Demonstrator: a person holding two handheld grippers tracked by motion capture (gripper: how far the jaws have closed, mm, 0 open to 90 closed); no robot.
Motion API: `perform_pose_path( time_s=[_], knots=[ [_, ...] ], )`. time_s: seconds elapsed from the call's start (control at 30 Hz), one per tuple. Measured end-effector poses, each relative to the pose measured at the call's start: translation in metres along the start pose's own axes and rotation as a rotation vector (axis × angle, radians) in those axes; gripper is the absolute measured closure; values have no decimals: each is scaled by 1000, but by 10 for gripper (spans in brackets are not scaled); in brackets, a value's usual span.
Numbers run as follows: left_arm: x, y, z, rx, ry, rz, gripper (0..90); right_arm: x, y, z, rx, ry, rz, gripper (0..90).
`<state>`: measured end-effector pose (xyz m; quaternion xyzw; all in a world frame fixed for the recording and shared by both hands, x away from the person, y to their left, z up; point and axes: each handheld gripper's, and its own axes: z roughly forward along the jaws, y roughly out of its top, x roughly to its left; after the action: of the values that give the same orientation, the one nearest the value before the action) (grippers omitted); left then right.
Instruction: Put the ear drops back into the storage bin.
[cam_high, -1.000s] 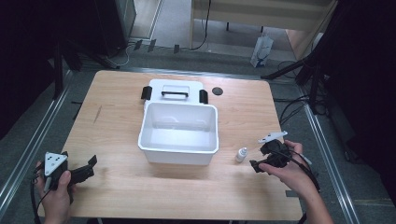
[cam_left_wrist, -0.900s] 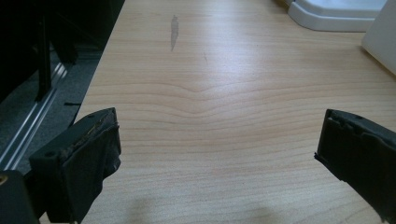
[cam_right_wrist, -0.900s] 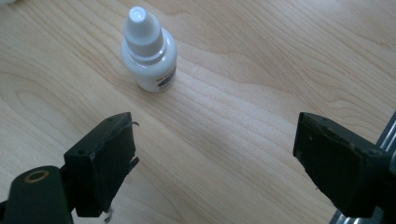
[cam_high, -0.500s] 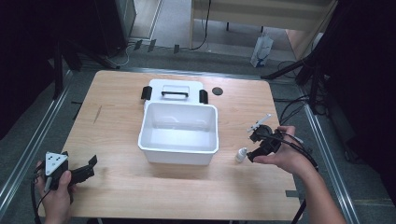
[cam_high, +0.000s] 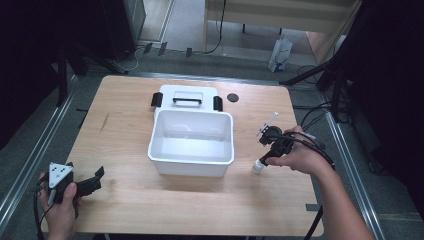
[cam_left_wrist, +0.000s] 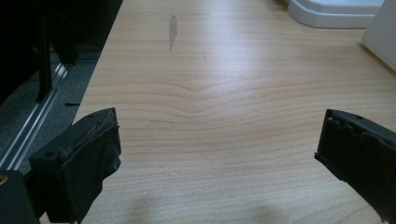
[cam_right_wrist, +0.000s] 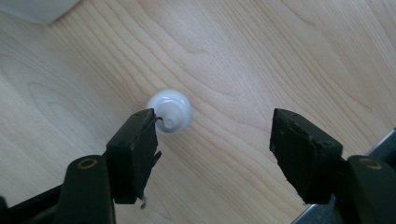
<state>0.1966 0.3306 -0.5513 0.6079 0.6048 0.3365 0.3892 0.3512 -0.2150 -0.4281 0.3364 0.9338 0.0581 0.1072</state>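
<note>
The right tool (cam_high: 272, 145) hangs over the right side of the bench (cam_high: 130, 130), tipped steeply down, its jaws spread wide and holding nothing. In the right gripper view the right tool (cam_right_wrist: 215, 140) looks almost straight down on a small white bottle (cam_right_wrist: 169, 112) standing upright on the wood. The bottle's nozzle sits just at the inner tip of one jaw, off to that side of the gap, and most of the gap between the jaws is bare wood. From the high view the bottle (cam_high: 258, 166) stands just right of the white bin (cam_high: 192, 162), apart from its wall, with open bench to its right and toward the near edge.

The left tool (cam_high: 80, 186) rests low at the near left corner of the bench, held in the left hand (cam_high: 59, 210). In its own view the left tool (cam_left_wrist: 217, 140) has its jaws wide apart, with bare wood ahead and the bench's left edge close beside it.

Behind the bin lies its lid (cam_high: 186, 98), with a dark disc (cam_high: 232, 97) to its right.
</note>
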Motion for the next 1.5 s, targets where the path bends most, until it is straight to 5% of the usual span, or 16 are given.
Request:
perform_pose_path(
  time_s=[0.57, 1.03, 1.5],
  knots=[
    [0, 0, 0, 0, -4, -1, 3, -1, 16, 3, 85, 143, -56, 573],
    [0, 0, 0, 6, -7, -1, 3, 5, 19, 21, 130, 148, -35, 704],
    [0, 0, 0, 6, -8, 0, 3, 4, 22, 27, 150, 144, 1, 721]
  ],
)
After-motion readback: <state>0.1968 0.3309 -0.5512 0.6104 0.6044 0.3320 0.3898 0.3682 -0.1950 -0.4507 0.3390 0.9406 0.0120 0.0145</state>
